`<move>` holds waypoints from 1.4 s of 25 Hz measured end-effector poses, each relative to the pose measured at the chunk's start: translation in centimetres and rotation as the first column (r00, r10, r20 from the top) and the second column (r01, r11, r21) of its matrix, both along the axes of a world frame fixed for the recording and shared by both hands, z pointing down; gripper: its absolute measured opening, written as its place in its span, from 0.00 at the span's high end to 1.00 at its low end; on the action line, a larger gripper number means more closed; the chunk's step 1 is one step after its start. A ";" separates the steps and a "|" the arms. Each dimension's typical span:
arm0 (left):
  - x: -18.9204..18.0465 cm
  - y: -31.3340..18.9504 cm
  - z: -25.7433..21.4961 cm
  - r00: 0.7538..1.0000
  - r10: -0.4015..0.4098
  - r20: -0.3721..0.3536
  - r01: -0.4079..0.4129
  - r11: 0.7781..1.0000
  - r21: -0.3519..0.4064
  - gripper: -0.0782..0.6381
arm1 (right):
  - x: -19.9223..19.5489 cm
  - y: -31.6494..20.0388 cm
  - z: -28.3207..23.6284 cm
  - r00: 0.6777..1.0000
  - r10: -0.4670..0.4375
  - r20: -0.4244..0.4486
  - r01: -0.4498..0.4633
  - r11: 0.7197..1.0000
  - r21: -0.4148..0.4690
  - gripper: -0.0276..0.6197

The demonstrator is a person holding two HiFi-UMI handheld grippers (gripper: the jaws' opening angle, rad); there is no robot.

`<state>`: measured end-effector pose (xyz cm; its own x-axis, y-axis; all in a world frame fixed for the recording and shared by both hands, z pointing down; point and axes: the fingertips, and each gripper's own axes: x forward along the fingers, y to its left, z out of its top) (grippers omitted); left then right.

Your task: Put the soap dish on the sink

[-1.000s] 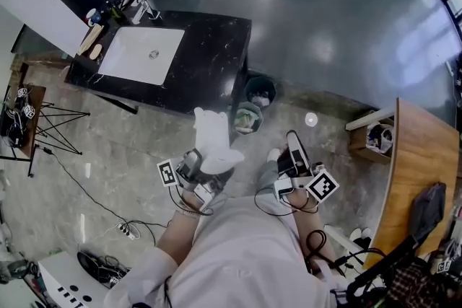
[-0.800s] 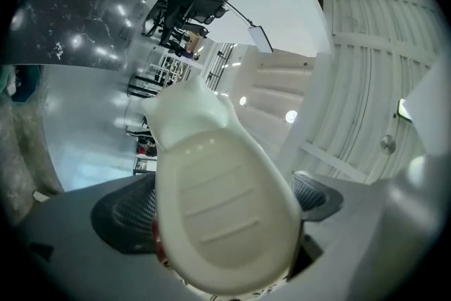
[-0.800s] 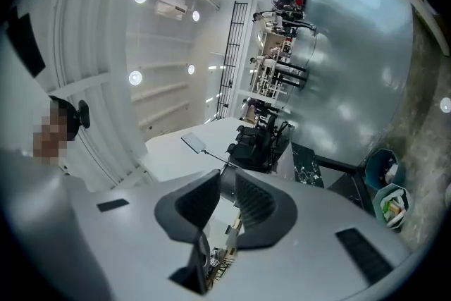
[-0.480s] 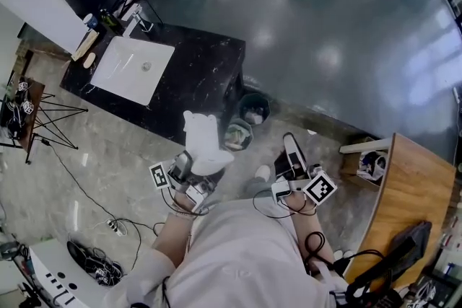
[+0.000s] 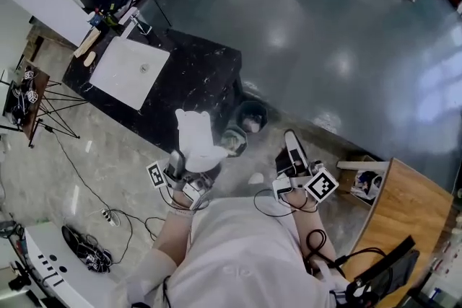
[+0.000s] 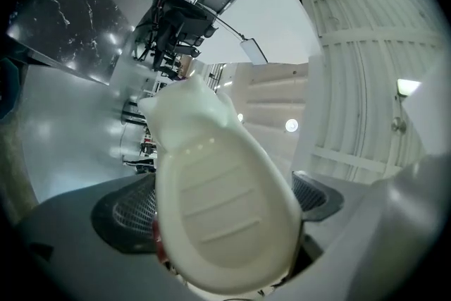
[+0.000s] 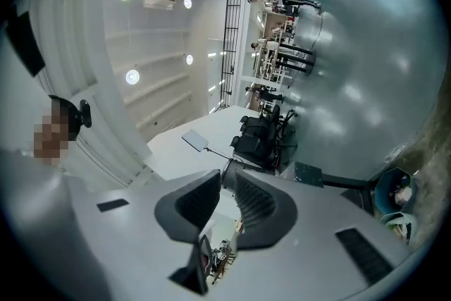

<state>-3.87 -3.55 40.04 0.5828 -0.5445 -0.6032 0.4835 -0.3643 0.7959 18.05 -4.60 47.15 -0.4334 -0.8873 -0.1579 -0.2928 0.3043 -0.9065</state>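
So, most of the head view is taken up by the shiny grey floor (image 5: 325,32), with the black marbled counter (image 5: 202,76) set toward the upper left. A white sink (image 5: 130,72) is sunk into the far end of that counter, and two round bins (image 5: 251,114) are parked just beside its near end. The white soap dish (image 5: 196,141) is held up in the air, off the counter and well apart from the sink, above the paler stone strip of floor near the bins. It's clamped at its lower end by the left gripper (image 5: 185,169), with the ribbed hollow turned toward that gripper's camera. The right gripper (image 5: 292,142) is carried alongside, jaws pressed together with nothing between them.
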 end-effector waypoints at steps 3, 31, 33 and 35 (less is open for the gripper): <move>0.2 -0.3 -0.2 1.000 -0.023 0.012 0.023 1.000 0.002 0.08 | 0.2 -0.5 -0.1 1.000 -0.015 0.016 0.015 1.000 0.004 0.84; -9.0 -10.6 7.6 0.903 -0.041 0.427 0.138 0.970 -0.199 0.08 | -7.8 -6.9 0.9 0.996 -0.084 0.009 0.084 0.996 -0.039 0.84; -9.2 -11.7 9.1 0.856 0.004 0.517 0.122 0.970 -0.209 0.08 | -8.4 -7.5 0.8 0.995 -0.095 -0.003 0.095 0.995 -0.040 0.84; -9.4 -12.9 10.5 0.811 0.047 0.583 0.103 0.970 -0.222 0.08 | -9.2 -8.3 0.8 0.994 -0.111 -0.020 0.110 0.993 -0.036 0.84</move>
<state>-13.24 -16.46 50.52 0.7641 -0.6450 -0.0107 -0.1040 -0.1395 0.9847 8.87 -12.93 47.90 -0.5318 -0.8387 -0.1168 -0.2790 0.3038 -0.9110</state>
